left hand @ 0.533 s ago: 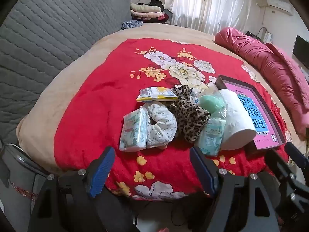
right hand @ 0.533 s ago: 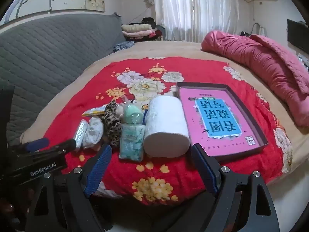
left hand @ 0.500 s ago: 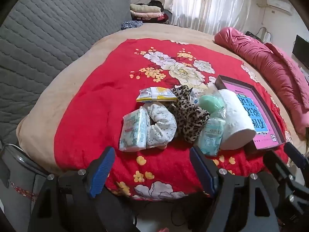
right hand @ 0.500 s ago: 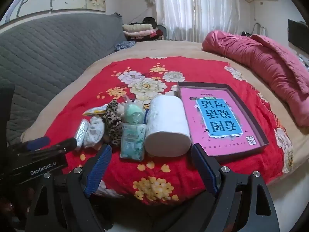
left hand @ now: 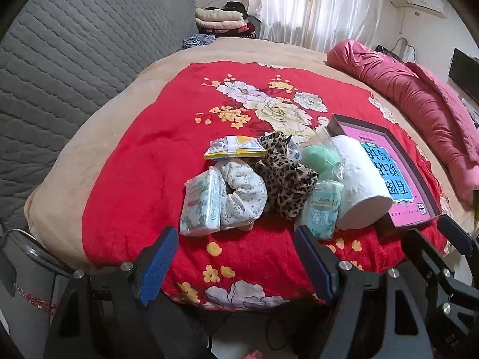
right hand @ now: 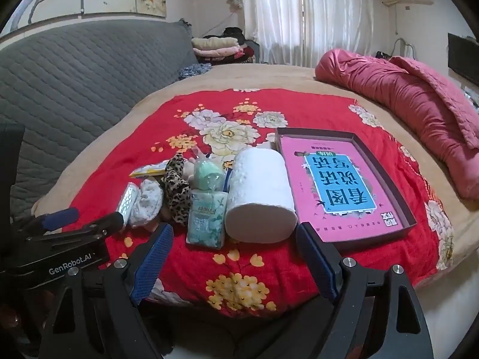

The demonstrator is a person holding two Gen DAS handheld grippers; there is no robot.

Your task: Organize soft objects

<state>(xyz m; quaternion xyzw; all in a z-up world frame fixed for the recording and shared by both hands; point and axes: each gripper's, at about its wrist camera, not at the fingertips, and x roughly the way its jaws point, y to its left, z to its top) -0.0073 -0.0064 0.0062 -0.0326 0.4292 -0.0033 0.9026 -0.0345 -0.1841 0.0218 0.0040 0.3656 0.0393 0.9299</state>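
1. Currently we find both claws, left claw (left hand: pixel 236 261) and right claw (right hand: pixel 236 258), released and empty, short of the bed.
2. We note the soft objects clustered on the red blanket (right hand: pixel 185 269), toilet roll (right hand: pixel 260 199) touching the pink-lined tray (right hand: pixel 402 202).
3. We judge sorting unstarted; next, grasp the roll gently.

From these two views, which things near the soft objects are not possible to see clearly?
- Green item, both views: inside a crumpled clear bag, so its kind is unclear.
- Yellow packet, right wrist view: mostly hidden behind the leopard-print cloth.
- Box, left wrist view: near corner covered by the right claw.
- Tissue pack print: too small to read fully.
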